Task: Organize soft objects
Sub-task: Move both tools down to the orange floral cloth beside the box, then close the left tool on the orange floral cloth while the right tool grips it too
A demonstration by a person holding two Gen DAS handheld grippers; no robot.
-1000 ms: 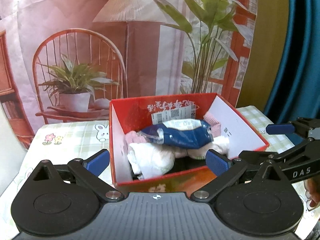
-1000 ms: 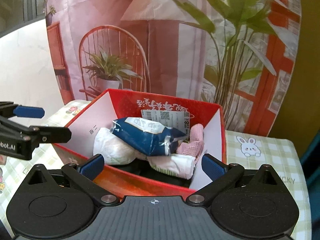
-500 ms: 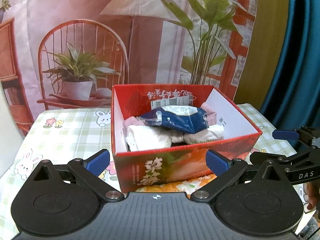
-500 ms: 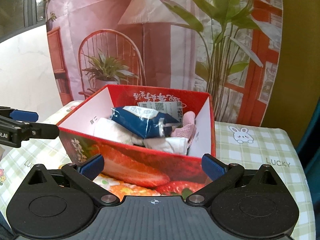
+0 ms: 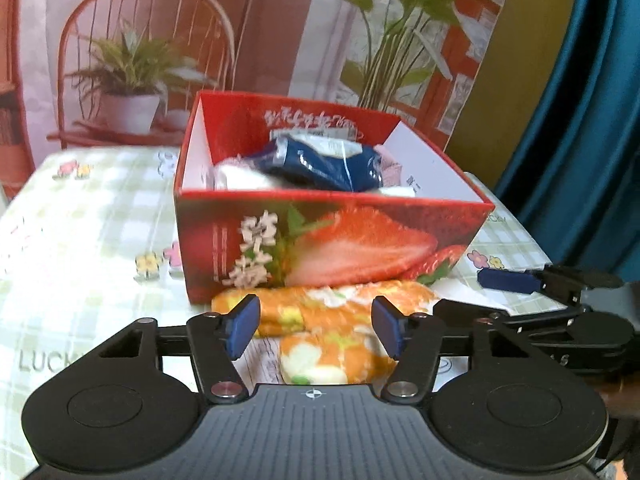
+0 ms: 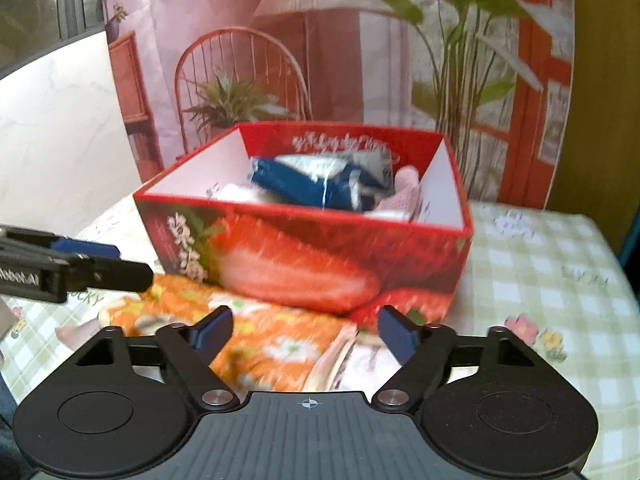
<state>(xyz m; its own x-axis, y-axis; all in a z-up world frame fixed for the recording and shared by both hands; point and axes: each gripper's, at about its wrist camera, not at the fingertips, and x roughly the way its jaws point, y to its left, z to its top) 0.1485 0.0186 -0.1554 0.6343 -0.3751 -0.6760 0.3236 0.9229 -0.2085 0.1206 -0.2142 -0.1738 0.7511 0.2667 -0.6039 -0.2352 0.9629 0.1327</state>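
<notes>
A red strawberry-print box [image 5: 320, 240] [image 6: 304, 264] stands open on the table. It holds a blue packet [image 5: 324, 164] [image 6: 316, 184], a white cloth [image 5: 240, 178] and a pink cloth [image 5: 390, 166] [image 6: 408, 192]. An orange floral cloth [image 5: 332, 354] [image 6: 272, 344] lies on the table against the box's front. My left gripper [image 5: 316, 320] [image 6: 116, 262] hangs low over its left part, its jaws closing with cloth between them, pads not pressing. My right gripper [image 6: 306, 326] [image 5: 480, 294] is over the right part, jaws also closing, apart from the fabric.
A green checked tablecloth [image 5: 80, 220] with bunnies and flowers covers the table. A printed backdrop [image 5: 260, 32] of a chair, lamp and plants hangs close behind the box. A blue curtain [image 5: 592, 120] hangs on the right. Pale fabric [image 6: 360, 360] lies beside the orange cloth.
Both grippers have sunk and drawn back from above the box to the table in front of it. The orange floral cloth has come into view. Both pairs of jaws have narrowed.
</notes>
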